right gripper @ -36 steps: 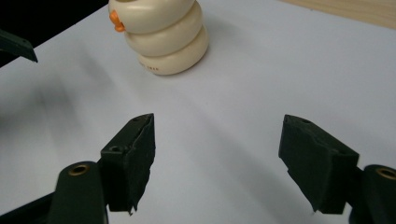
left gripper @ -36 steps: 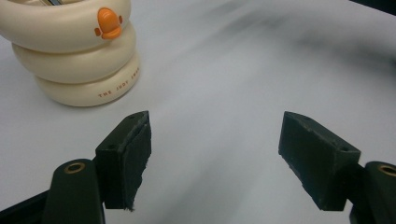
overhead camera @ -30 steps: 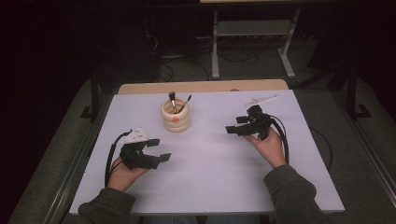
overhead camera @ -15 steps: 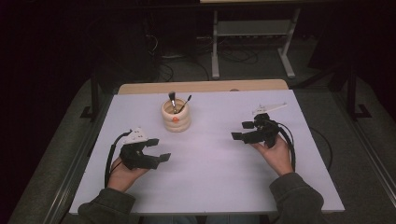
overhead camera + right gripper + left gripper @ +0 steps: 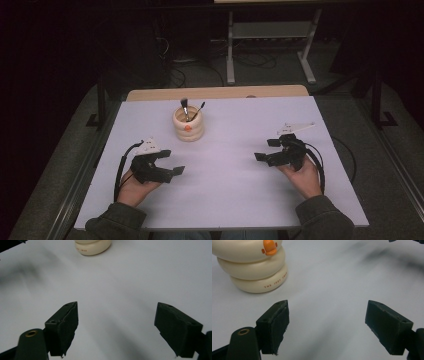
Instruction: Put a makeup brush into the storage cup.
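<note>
The right gripper (image 5: pixel 267 150), released and empty, has drawn back from the cream brush pot (image 5: pixel 188 125) toward the surface's (image 5: pixel 230 200) near edge, matching the released left gripper (image 5: pixel 172 162), so the work probably is finished.

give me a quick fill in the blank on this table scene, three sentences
1. The cream holder carries two ____ standing in it.
2. The left gripper and the right gripper both have their jaws ____.
3. The small duck-like mark on the holder's side is ____ in colour.

Missing words: brushes; open; orange
</note>
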The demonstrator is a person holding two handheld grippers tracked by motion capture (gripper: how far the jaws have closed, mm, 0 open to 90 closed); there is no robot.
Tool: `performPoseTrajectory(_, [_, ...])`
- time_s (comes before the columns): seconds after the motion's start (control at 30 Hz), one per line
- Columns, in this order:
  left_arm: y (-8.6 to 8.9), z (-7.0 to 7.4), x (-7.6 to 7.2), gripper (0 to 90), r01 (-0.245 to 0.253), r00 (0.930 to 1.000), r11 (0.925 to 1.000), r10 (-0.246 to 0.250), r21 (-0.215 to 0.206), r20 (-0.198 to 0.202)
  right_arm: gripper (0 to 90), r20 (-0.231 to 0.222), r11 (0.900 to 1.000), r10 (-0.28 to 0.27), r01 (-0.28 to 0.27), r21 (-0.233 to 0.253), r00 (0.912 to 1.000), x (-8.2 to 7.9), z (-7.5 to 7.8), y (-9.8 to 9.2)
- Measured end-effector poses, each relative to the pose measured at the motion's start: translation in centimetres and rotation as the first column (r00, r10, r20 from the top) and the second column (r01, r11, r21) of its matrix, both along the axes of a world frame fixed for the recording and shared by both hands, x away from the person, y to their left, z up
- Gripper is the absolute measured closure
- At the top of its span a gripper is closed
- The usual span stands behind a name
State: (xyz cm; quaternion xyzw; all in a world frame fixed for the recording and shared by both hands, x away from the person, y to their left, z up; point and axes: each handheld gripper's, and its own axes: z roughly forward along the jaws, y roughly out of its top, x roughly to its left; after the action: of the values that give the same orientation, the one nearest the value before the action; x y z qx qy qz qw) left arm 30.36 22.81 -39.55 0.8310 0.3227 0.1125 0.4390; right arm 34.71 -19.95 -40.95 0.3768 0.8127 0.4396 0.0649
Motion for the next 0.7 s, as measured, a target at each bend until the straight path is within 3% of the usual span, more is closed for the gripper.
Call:
performPoseTrajectory(0.17, [-0.1, -0.3, -0.2, 19.6, 0.009, 1.0000, 0.9995, -0.009, 0.030, -0.001, 18.1, -0.003, 1.000, -0.005, 0.005, 0.000, 1.0000, -0.8, -0.3, -0.6])
performPoseTrajectory(0.7, [0.2, -1.5, -1.4, 18.0, 0.012, 0.9997, 0.9990, -0.011, 0.042, -0.023, 18.3, 0.010, 1.000, -0.029, 0.029, 0.012, 0.9995, -3.1, -1.0, -3.0])
